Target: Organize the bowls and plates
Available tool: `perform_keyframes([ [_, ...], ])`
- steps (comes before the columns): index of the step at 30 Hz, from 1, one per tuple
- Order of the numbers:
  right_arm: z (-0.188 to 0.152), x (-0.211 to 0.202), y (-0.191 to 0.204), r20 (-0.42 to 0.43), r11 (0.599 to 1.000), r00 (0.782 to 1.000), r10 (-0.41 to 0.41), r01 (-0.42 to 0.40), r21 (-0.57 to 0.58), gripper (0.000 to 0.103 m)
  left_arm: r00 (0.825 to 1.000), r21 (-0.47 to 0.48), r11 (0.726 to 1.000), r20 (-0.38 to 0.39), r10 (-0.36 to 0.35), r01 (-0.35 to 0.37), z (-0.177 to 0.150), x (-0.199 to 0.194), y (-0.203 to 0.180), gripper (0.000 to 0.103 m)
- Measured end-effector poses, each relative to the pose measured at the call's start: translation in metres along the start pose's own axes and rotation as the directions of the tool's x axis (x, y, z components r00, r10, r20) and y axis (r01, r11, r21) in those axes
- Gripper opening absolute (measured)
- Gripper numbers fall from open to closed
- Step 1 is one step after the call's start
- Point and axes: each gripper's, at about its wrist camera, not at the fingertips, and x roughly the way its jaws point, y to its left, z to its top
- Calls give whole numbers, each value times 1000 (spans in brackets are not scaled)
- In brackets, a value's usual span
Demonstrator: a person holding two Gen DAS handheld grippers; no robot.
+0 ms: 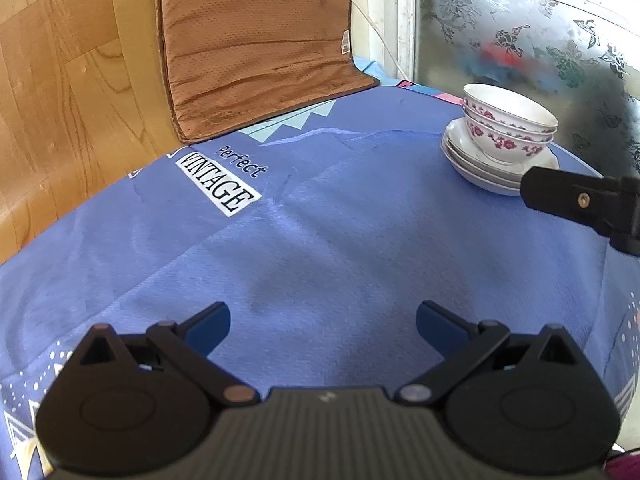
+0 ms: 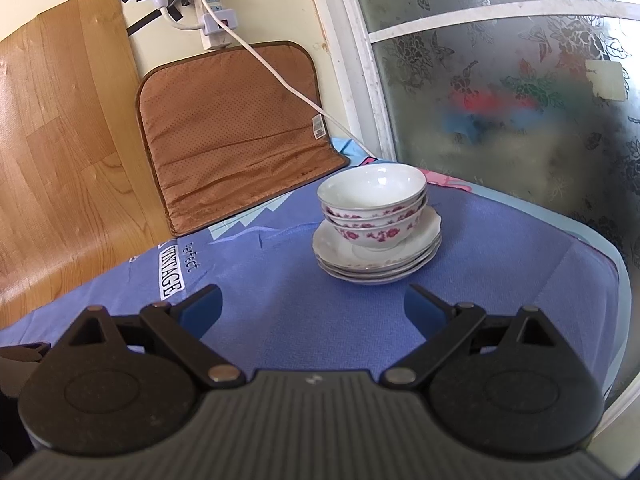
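Task apparently complete: nested bowls (image 2: 372, 200) sit atop stacked plates (image 2: 376, 260) at twelve o'clock on my counter (image 2: 500, 272), while my left tool (image 1: 323, 320) and right tool (image 2: 313, 304) gape wide, empty.

Bright daylight through frosted window (image 2: 520, 100) at right; soft shadows on blue surface (image 1: 320, 240); heavy fisheye bending, dark vignetted corners; shapes behind the glass blurred.

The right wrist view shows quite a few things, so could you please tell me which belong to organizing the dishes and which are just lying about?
Part of the job:
- stacked bowls
- stacked plates beneath them
- right gripper, open and empty
- left gripper, open and empty

Just lying about:
- brown cushion
- power strip
- white cable
- blue cloth
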Motion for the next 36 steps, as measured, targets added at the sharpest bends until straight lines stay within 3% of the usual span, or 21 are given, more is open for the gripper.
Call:
perform_keyframes([
  [36, -2, 2, -1, -4, 1000, 1000, -1, 1, 1, 99, 999, 17, 999, -27, -35, 36, -2, 3, -3, 103],
])
